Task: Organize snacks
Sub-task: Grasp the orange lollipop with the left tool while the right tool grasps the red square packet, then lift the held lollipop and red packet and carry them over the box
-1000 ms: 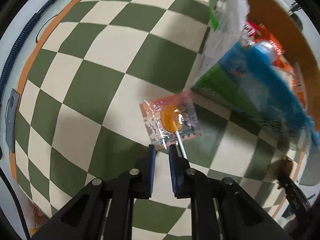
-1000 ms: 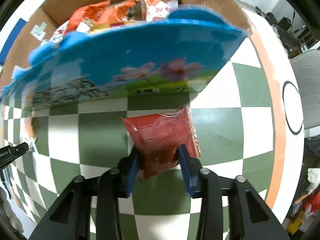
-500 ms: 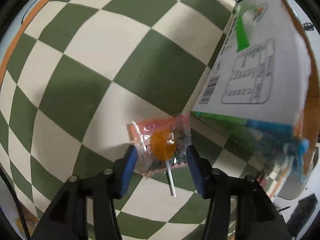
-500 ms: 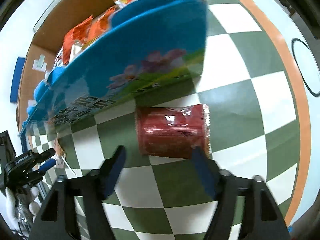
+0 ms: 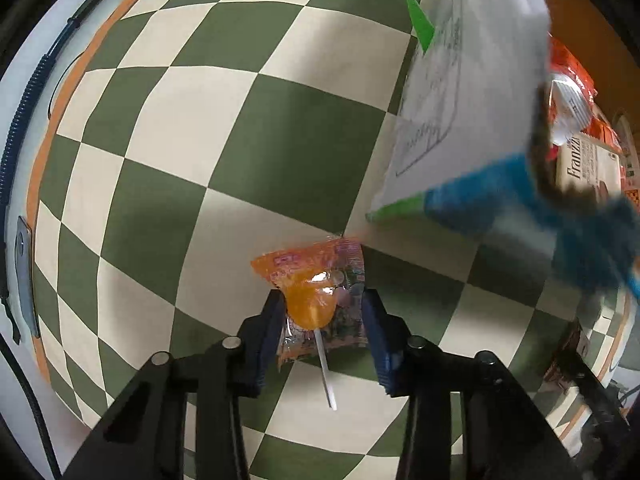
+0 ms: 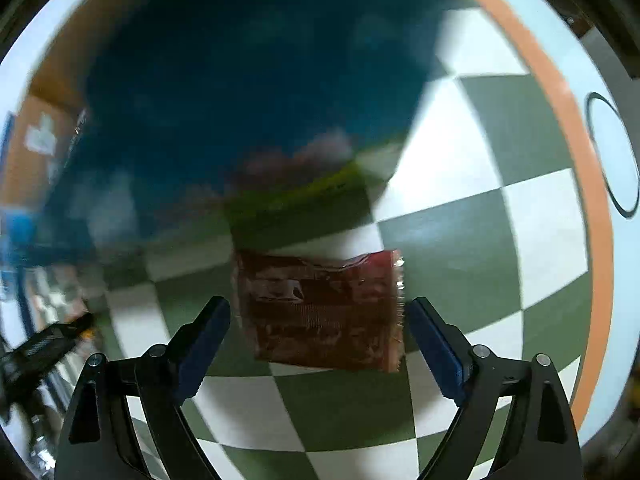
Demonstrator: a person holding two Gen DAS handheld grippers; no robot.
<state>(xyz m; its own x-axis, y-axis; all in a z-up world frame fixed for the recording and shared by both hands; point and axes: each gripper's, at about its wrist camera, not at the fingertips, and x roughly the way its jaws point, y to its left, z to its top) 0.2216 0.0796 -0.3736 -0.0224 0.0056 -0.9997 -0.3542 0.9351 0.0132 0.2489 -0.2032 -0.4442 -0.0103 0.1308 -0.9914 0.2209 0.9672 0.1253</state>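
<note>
The left gripper (image 5: 322, 316) has its fingers (image 5: 270, 320) pressed against both sides of a wrapped orange lollipop (image 5: 316, 304), whose white stick points back between them. The lollipop sits over the checkered counter (image 5: 200, 140), just beside the near corner of a blue-and-white box (image 5: 460, 132) that holds orange snack packs (image 5: 572, 76).

The right gripper (image 6: 318, 334) has its fingers (image 6: 204, 336) spread wide on either side of a red packet (image 6: 320, 312), not touching it. The packet lies flat on the counter, close to the box's blurred blue wall and near the counter's orange-striped edge (image 6: 576, 168).
</note>
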